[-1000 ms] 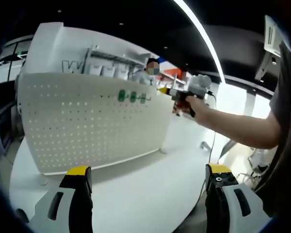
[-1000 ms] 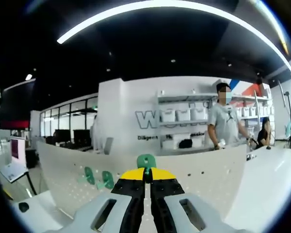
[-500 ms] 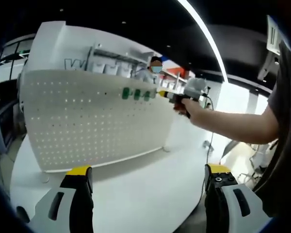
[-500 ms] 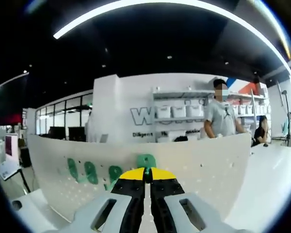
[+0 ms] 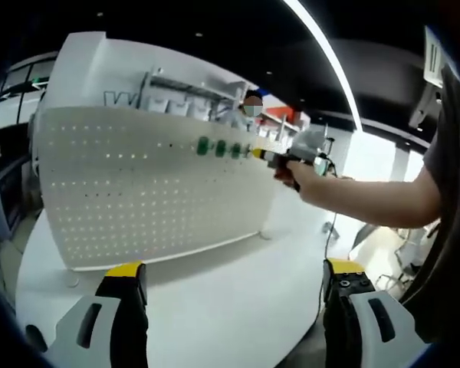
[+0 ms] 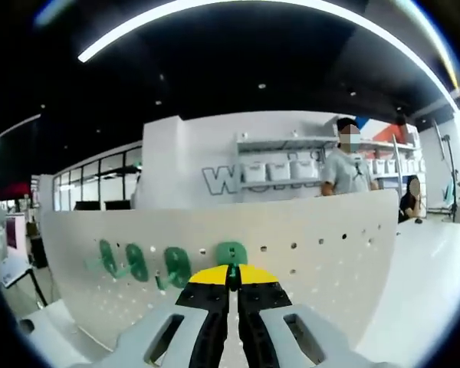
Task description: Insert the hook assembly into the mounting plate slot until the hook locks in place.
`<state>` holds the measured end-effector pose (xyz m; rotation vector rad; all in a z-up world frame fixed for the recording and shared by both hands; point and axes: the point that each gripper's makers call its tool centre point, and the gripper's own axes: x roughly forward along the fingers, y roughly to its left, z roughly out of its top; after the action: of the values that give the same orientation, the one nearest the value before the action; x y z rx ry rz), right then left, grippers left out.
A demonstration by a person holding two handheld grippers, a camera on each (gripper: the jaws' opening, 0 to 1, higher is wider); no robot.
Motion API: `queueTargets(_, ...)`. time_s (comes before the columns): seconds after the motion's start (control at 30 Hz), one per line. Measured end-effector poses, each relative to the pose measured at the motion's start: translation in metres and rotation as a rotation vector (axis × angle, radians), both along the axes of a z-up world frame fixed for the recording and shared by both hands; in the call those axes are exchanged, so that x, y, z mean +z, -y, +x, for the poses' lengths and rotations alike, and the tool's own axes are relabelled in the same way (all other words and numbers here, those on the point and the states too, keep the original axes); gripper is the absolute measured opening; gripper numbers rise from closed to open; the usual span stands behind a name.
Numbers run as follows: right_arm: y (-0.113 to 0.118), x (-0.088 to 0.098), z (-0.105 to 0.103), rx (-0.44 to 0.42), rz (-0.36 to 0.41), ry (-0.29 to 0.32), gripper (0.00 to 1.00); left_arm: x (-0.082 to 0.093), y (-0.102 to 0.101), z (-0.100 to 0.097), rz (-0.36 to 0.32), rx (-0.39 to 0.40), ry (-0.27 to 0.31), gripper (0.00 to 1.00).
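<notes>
1. White perforated pegboard (image 5: 149,188) stands upright on the white table (image 5: 215,307) ahead of my left gripper (image 5: 234,303); this is the mounting plate, seen in the left gripper view.
2. My left gripper's yellow-tipped jaws rise far apart from each other, with nothing between them but bare tabletop; they hold nothing.
3. Beyond and above my left jaws, three green hooks (image 5: 221,147) sit in a row along the pegboard's upper part, towards its right end.
4. Just right of that row, the right gripper (image 5: 254,153) comes in from the right with its yellow tip at the board, carried by the person's hand (image 5: 303,180) and bare forearm.
5. In the right gripper view, my right gripper (image 6: 231,270) has its jaws pressed together, pinching a green hook (image 6: 231,254) that sticks up just past the yellow tips.
6. That held hook is up against the pegboard (image 6: 307,268) face near its top edge; I cannot tell whether it is seated in a slot.
7. Left of my right jaws, three more green hooks (image 6: 138,262) hang on the board in a line, the nearest just beside the held one.
8. Past the board's top edge, a person in a light shirt (image 6: 345,169) stands by shelves of white bins (image 6: 276,170).
</notes>
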<state>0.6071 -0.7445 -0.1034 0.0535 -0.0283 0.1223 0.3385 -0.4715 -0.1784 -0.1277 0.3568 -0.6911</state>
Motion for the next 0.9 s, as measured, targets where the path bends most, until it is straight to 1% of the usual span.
queueTargets(0.1,-0.001,-0.001,-0.001,-0.005,-0.03,-0.005,0.01,-0.001,-0.001,0.0,-0.003,0.001,-0.002,0.97)
queueTargets(0.27,0.001,-0.003,0.003,-0.004,-0.052,-0.012,0.01,-0.002,-0.003,0.0,0.004,0.013,-0.002,0.99)
queueTargets(0.37,0.002,-0.009,0.01,0.011,-0.055,-0.064,0.01,-0.001,-0.003,0.0,0.005,0.011,0.001,0.99)
queueTargets(0.4,0.001,-0.01,0.01,0.015,-0.059,-0.071,0.01,-0.001,-0.003,-0.001,0.004,0.011,0.003,0.99)
queueTargets(0.47,-0.001,-0.009,0.009,0.018,-0.062,-0.07,0.02,0.0,-0.003,-0.001,0.005,0.009,0.008,0.99)
queueTargets(0.57,-0.002,-0.006,0.008,0.021,-0.066,-0.063,0.06,0.002,-0.004,-0.002,0.006,0.011,0.013,1.0)
queueTargets(0.67,-0.004,-0.001,0.003,0.023,-0.073,-0.057,0.07,0.004,-0.004,-0.003,0.005,0.012,0.023,1.0)
queueTargets(0.77,-0.004,0.0,0.002,0.03,-0.086,-0.058,0.08,0.012,-0.006,-0.003,0.018,0.023,0.066,0.99)
queueTargets(0.9,0.0,0.008,-0.007,0.032,-0.089,-0.054,0.09,0.016,-0.005,-0.002,0.02,0.024,0.078,1.0)
